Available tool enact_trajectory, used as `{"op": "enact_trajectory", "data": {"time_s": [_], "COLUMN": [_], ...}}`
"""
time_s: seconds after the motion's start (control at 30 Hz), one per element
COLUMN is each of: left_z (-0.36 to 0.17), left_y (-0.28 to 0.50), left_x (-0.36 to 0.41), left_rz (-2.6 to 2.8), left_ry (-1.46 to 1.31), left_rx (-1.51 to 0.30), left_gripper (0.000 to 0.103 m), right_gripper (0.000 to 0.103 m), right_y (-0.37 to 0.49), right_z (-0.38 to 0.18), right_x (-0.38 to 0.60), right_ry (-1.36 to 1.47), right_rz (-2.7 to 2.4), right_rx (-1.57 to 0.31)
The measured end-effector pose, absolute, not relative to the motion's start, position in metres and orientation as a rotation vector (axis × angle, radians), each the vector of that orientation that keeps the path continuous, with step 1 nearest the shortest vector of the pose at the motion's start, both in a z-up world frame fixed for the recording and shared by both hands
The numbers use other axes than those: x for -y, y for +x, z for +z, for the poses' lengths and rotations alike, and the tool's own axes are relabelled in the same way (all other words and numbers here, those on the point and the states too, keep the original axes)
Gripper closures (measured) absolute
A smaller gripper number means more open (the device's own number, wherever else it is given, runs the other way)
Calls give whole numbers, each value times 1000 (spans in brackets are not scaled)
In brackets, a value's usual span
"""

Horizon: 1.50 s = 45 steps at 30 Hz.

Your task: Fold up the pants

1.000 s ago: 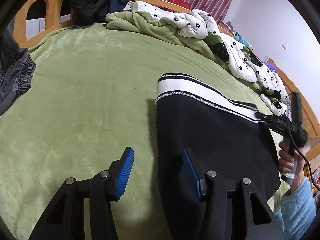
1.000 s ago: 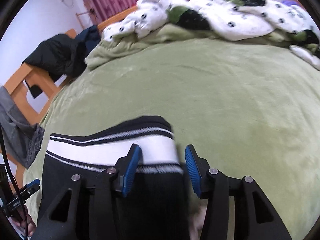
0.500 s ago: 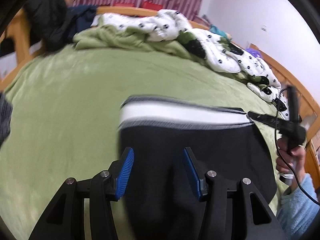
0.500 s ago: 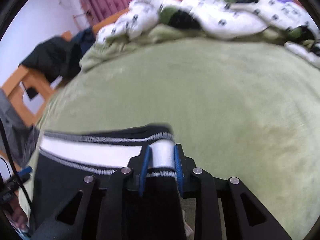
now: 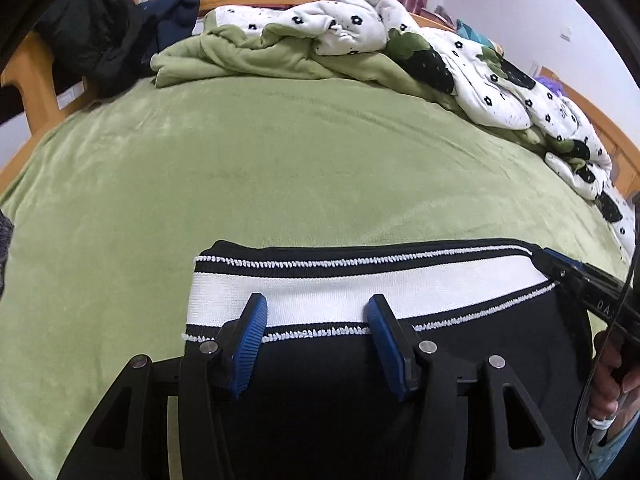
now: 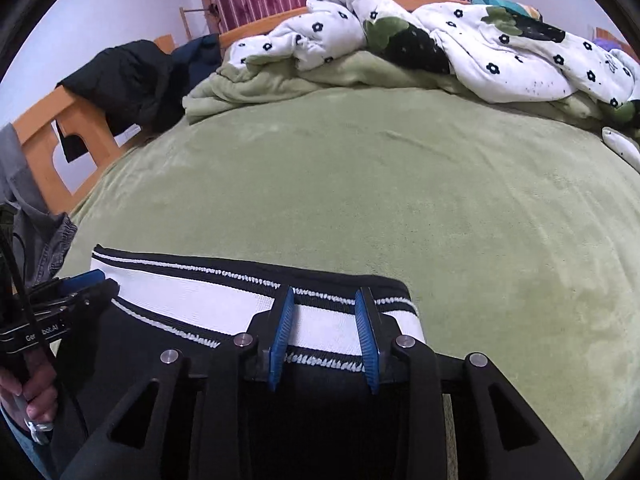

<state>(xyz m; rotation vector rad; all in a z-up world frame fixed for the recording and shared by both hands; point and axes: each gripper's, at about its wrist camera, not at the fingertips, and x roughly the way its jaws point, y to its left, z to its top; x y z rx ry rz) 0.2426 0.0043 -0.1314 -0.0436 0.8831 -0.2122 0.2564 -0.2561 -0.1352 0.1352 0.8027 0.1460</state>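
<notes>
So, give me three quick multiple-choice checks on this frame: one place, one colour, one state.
1. Where do the pants lie?
A. on a chair
B. on the green bed cover
C. on the floor

2. What colour is the broad stripe of the waistband?
A. white
B. red
C. yellow

3. What state is the left hand-held gripper in?
A. shut on the cloth
B. out of view
C. open, fingers apart

Answers:
1 B: the pants rest flat on the green bed cover, which shows on both sides of them.
2 A: the waistband has a wide white band edged with black.
3 C: the left hand-held gripper shows a wide gap between its blue pads, with the waistband lying flat in it.
</notes>
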Motion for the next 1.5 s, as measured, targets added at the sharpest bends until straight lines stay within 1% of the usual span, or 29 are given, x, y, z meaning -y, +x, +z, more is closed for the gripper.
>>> {"op": "enact_trajectory", "data": {"time_s": [0.23, 0.43, 0.6, 0.67, 0.7, 0.9, 1.03, 1.1, 1.2, 1.33, 1.4, 1.43, 1.47, 1.5], "left_z": [-135, -125, -128, -130, -132, -134, -122, -121, -133, -151, -154, -152, -149, -145], "left_y": [244, 234, 170, 146, 126, 49, 15, 1, -11, -9, -3, 0, 4, 1], "left_x": [0, -11, -12, -17, -20, -34, -39, -36, -28, -28, -29, -29, -32, -36], "left_rz": [-202, -252, -306, -357, -396, -386, -373, -332, -267, -236, -172, -171, -184, -205], "left_ry": [-35, -73, 24, -40, -97, -115, -20, 80, 240, 310, 328, 315, 279, 237], "left_rx": [-877, -987, -1046, -1063, -1055, -946, -929, -910, -919, -939, -909, -902, -892, -877], "left_gripper": [51, 51, 53, 54, 54, 54, 54, 54, 54, 54, 54, 57, 76, 89], "right_gripper": [72, 71, 70, 70, 70, 70, 70, 70, 70, 70, 70, 70, 70, 70], "right_y": [244, 235, 184, 158, 142, 77, 52, 42, 33, 26, 25, 24, 23, 23], "right_z": [-131, -122, -116, -120, -122, -131, -135, -136, -137, -136, -134, -133, -133, -133], "right_x": [251, 254, 267, 268, 268, 263, 260, 262, 261, 259, 258, 258, 258, 257], "right_ry": [80, 110, 161, 147, 127, 98, 83, 118, 122, 116, 118, 118, 116, 114], "right_rz": [113, 97, 120, 122, 113, 57, 23, 35, 31, 25, 25, 23, 21, 20], "right_rx": [-787, -817, -843, -844, -828, -841, -843, -868, -864, -866, -869, -870, -869, -870]}}
